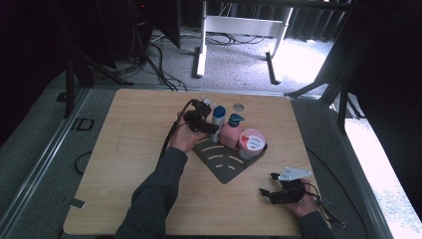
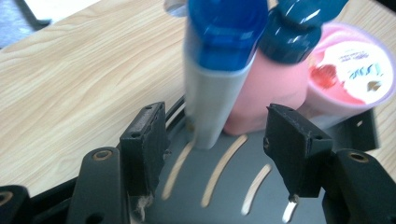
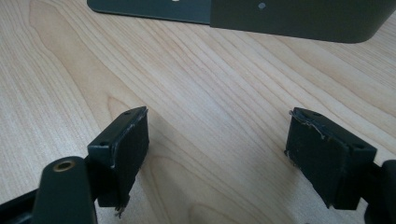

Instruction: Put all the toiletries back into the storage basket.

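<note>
A dark grey slotted tray [image 1: 225,167] lies mid-table. On it stand a grey bottle with a blue cap [image 1: 218,118], a pink bottle with a dark blue pump top [image 1: 232,133] and a pink lidded tub [image 1: 252,141]. My left gripper [image 1: 211,127] is open at the grey bottle's left side. In the left gripper view the grey bottle [image 2: 212,100] stands just ahead of the gap in my left gripper [image 2: 219,151], touching neither jaw, with the pink bottle [image 2: 271,93] and the tub [image 2: 352,70] behind it. My right gripper [image 1: 269,184] rests open near the front right, over bare wood [image 3: 217,149].
The tray's edge [image 3: 299,18] lies a short way ahead of the right gripper. A round hole [image 1: 238,106] sits in the tabletop behind the bottles. The wooden table [image 1: 129,144] has open room on its left half. Cables and a desk frame stand on the floor beyond.
</note>
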